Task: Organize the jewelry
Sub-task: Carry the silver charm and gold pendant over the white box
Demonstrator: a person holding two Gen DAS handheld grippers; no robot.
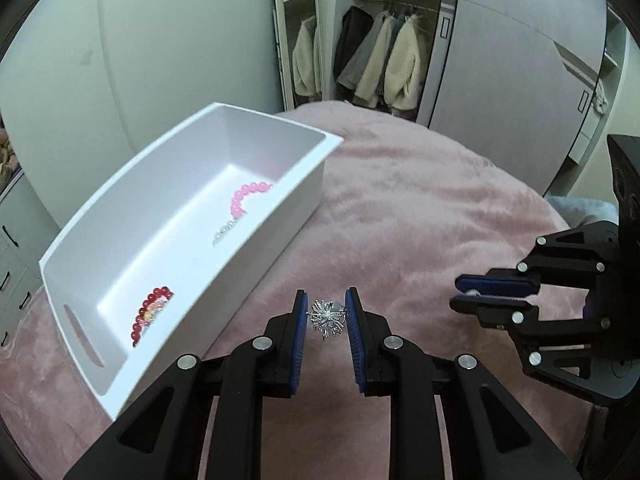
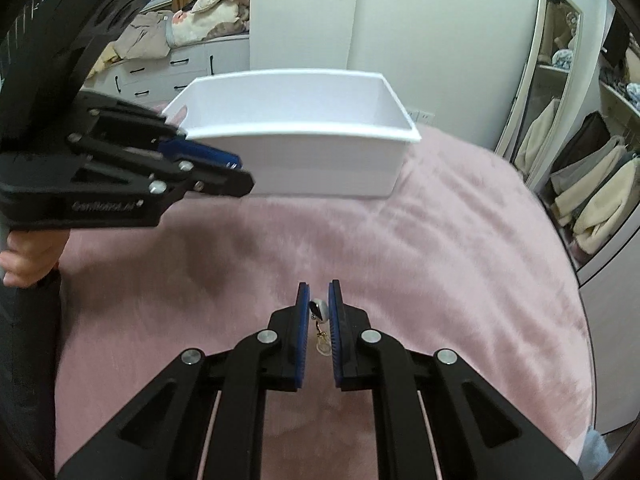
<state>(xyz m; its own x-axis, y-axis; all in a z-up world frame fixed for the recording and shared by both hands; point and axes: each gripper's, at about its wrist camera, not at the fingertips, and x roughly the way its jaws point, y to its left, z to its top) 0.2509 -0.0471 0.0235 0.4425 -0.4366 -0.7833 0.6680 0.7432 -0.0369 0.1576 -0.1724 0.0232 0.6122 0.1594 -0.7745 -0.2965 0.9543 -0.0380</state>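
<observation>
My left gripper (image 1: 327, 307) is shut on a spiky silver brooch (image 1: 327, 317), held above the pink blanket (image 1: 420, 216). My right gripper (image 2: 319, 295) is shut on a small earring (image 2: 318, 309) with a gold dangling part hanging below it. In the left wrist view the right gripper (image 1: 460, 294) shows at the right. The left gripper (image 2: 240, 174) shows at the left in the right wrist view, in front of the white box (image 2: 304, 148). The white box (image 1: 280, 232) holds a pink bead bracelet (image 1: 246, 197), a red bead bracelet (image 1: 150, 312) and a small silver piece (image 1: 225, 233).
A person's hand (image 2: 28, 258) grips the left tool's handle. An open wardrobe with hanging coats (image 1: 380, 68) stands behind the bed. A white drawer chest (image 2: 168, 72) piled with clothes stands at the back left. A mirror (image 2: 548, 64) leans at the right.
</observation>
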